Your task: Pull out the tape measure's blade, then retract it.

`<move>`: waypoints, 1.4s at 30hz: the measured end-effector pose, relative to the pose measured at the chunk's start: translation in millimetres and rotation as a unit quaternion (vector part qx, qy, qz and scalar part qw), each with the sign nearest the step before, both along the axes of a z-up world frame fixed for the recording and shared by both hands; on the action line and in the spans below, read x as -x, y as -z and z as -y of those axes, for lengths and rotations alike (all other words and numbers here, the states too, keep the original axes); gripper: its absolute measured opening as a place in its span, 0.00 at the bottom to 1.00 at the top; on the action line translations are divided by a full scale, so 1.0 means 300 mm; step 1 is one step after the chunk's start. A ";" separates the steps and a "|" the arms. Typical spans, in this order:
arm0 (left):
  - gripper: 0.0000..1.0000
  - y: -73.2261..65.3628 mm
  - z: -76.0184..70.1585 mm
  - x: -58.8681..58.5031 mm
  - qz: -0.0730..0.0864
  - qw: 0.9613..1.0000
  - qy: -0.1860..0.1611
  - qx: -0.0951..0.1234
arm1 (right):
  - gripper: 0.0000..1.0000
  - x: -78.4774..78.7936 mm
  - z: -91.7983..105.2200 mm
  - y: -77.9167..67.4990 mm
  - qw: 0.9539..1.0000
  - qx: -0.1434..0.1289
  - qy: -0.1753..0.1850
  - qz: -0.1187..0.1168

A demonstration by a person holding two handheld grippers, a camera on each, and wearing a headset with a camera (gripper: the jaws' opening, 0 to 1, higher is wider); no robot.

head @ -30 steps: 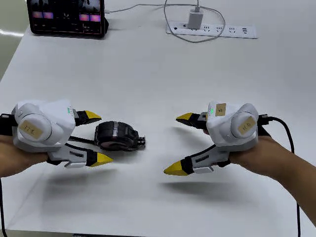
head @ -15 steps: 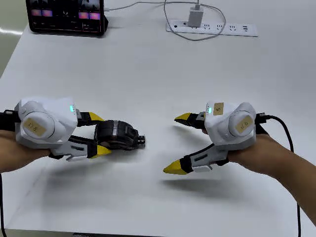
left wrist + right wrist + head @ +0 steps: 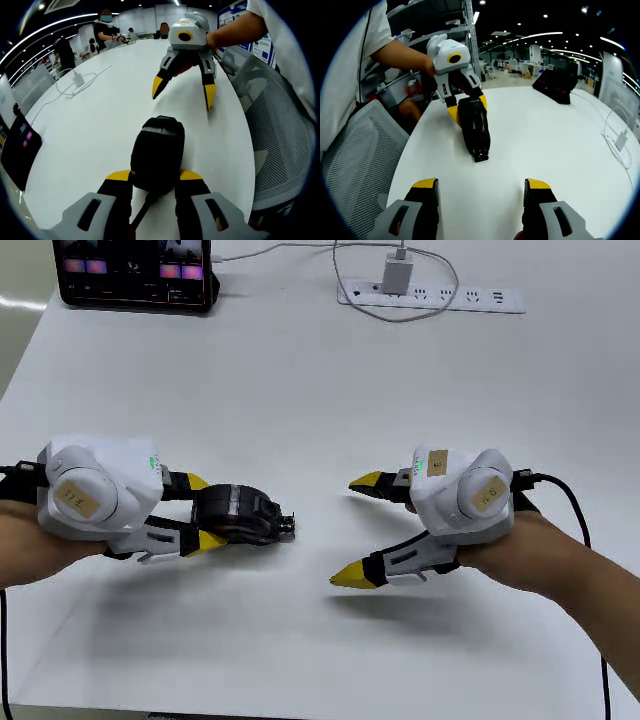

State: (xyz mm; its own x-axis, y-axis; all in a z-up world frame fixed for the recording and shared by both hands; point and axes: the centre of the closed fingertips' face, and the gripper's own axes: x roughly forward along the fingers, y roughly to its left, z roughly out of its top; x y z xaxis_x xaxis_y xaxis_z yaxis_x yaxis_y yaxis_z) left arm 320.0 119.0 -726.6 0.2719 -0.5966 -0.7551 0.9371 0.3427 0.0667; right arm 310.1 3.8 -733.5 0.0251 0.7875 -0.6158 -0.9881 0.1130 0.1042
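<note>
Tape measure [image 3: 240,516], clasped between left tongs [image 3: 203,510]

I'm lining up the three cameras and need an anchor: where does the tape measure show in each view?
Head view: the tape measure lies left of centre, between the jaws of the left gripper.
Left gripper view: low centre, clamped between that view's own jaws.
Right gripper view: upper middle, held by the other gripper.
Shared landmark: the white charger, top, upper left, right edge.
</note>
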 end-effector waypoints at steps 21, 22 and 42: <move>0.26 0.003 0.000 -0.001 -0.009 1.000 -0.001 0.000 | 0.49 -0.024 -0.113 0.026 1.000 -0.023 -0.017 0.008; 0.26 0.003 0.000 -0.001 -0.008 1.000 0.000 0.000 | 0.48 -0.026 -0.118 0.025 1.000 -0.025 -0.016 0.008; 0.26 0.006 -0.001 -0.001 -0.010 1.000 -0.001 0.002 | 0.27 -0.017 -0.187 0.061 0.998 -0.033 -0.046 0.025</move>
State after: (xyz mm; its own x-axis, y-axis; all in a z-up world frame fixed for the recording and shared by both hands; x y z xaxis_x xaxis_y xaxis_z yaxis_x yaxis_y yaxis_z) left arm 320.2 119.3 -728.3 0.2585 -0.5991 -0.7578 0.9375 0.3447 0.0473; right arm 315.3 59.8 -751.7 -0.0197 0.8262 -0.5630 -0.9982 0.0160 0.0583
